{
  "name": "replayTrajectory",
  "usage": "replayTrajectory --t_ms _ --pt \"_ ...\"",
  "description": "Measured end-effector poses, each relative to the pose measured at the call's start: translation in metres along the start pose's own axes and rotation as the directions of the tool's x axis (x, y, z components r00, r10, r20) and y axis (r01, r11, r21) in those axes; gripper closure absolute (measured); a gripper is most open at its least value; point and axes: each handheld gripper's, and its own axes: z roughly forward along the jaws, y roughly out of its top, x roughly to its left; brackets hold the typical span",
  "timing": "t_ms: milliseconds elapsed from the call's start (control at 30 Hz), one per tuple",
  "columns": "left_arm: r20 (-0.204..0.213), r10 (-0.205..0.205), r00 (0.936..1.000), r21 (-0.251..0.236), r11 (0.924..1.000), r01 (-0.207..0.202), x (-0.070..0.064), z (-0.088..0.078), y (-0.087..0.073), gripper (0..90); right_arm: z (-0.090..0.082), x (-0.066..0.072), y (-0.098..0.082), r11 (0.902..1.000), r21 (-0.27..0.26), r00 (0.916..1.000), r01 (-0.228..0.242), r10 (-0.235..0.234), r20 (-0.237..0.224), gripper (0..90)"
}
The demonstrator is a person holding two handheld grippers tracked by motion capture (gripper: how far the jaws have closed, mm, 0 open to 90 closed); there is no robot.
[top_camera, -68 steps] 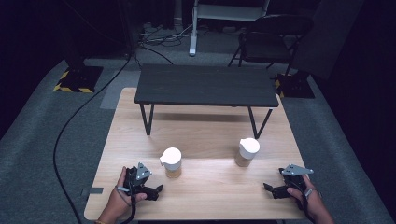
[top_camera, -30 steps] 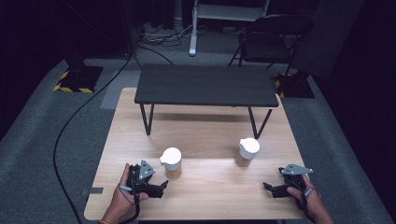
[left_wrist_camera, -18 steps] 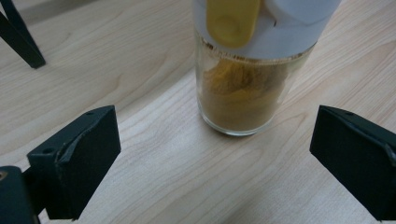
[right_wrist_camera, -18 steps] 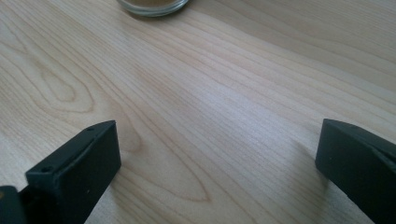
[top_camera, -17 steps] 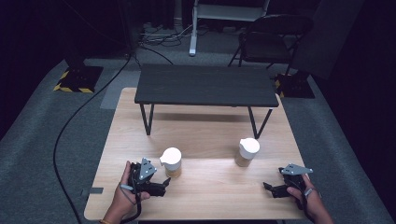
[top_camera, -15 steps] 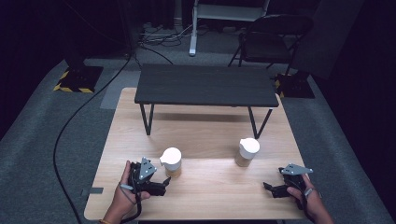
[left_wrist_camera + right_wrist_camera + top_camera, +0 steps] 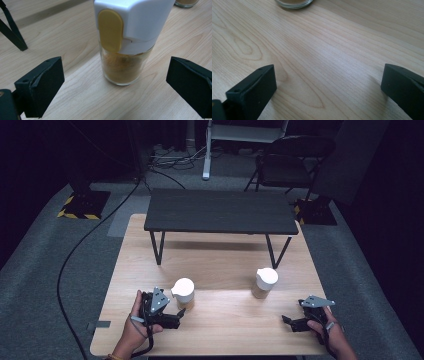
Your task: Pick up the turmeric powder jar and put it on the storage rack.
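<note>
Two glass spice jars with white caps stand on the wooden table [image 7: 220,330]. The left jar [image 7: 183,293] [image 7: 125,50] holds ochre powder and has a yellow flip tab on its cap. My left gripper [image 7: 178,315] [image 7: 115,85] is open right in front of it, jaws wide on either side and not touching the glass. The right jar [image 7: 264,282] stands farther right; its base [image 7: 293,3] shows at the top of the right gripper view. My right gripper [image 7: 285,321] [image 7: 327,87] is open over bare wood near the table's front right, well short of that jar.
A low black bench [image 7: 220,212] on thin legs spans the far half of the table; one leg [image 7: 12,32] shows in the left gripper view. A black cable [image 7: 75,255] trails over the grey carpet at left. A chair [image 7: 290,150] stands beyond the table.
My left gripper has crept forward and rightward toward the left jar. The right gripper and both jars have stayed put.
</note>
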Motion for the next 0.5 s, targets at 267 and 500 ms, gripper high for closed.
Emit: replayTrajectory --t_ms 267,500 --pt "0.023 0.006 0.9997 0.006 1.0 -0.006 0.001 0.006 0.006 1.8 0.0 0.0 0.0 1.0 0.0 1.0 0.0 0.0 0.0 0.0" --pt "0.057 -0.004 0.9984 0.008 1.0 0.003 0.006 0.015 0.008 1.9 0.0 0.0 0.0 1.0 0.0 1.0 0.0 0.0 0.0 0.0"
